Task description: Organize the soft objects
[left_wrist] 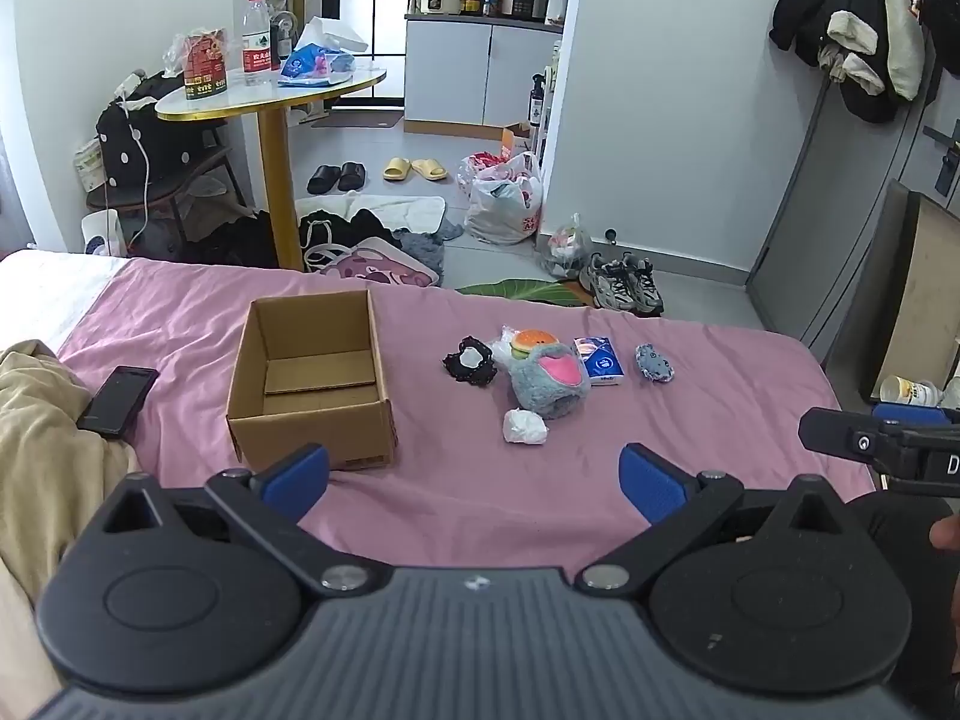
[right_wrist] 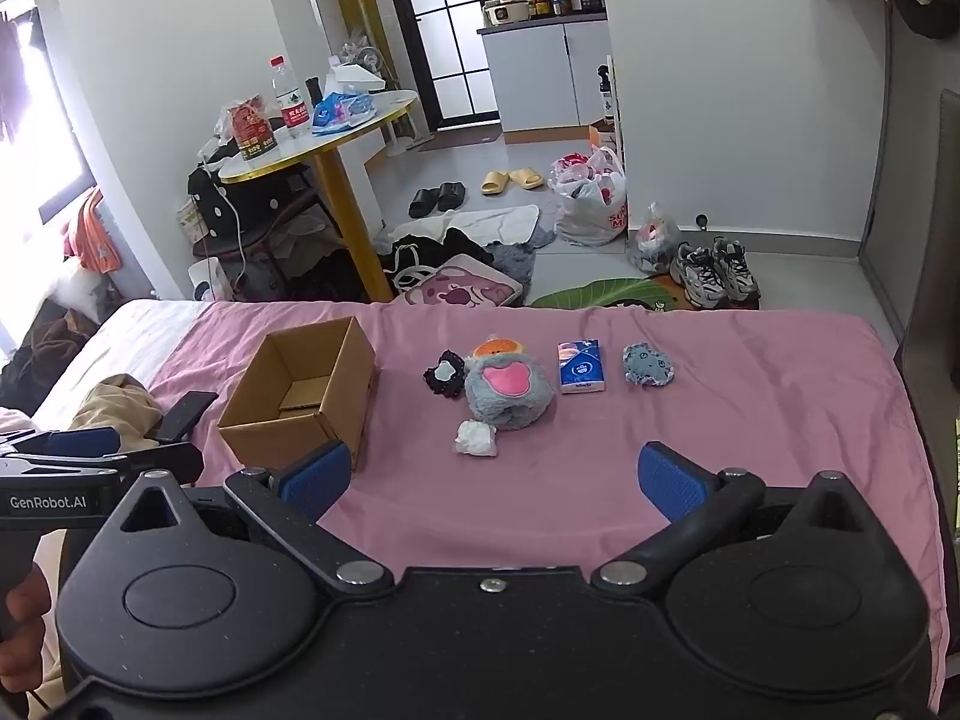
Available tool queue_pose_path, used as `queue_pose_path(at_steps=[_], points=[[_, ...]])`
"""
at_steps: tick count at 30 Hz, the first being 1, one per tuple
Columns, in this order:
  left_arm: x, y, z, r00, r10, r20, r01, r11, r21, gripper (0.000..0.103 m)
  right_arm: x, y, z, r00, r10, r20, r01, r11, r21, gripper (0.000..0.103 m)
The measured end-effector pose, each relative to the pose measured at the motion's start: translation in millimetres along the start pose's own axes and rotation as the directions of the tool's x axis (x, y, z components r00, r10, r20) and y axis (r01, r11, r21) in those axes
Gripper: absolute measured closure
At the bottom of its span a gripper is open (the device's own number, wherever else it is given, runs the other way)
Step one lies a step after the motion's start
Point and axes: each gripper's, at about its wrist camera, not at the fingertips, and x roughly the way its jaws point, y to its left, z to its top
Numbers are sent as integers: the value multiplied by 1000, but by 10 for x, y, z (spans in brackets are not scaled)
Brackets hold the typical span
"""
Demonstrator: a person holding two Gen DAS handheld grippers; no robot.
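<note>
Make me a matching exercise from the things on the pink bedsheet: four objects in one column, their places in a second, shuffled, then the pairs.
Objects
1. open brown cardboard box
2. crumpled white tissue wad
3. blue-and-white pocket tissue pack
4. small grey-blue fabric pouch

Places
A. farthest right in the row
B. left of all the soft things
C. just in front of the fluffy grey plush toy with a pink patch
D. between the plush toy and the pouch

Pairs: 1-B, 2-C, 3-D, 4-A
</note>
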Motion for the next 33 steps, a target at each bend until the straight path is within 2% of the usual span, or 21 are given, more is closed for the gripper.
queue_pose_path(at_steps=[33], points=[[6,2,3,1000,1,-6,-1,1000,2,1,3,22,-3,1000,-6,-1,6,1000,-2,0]])
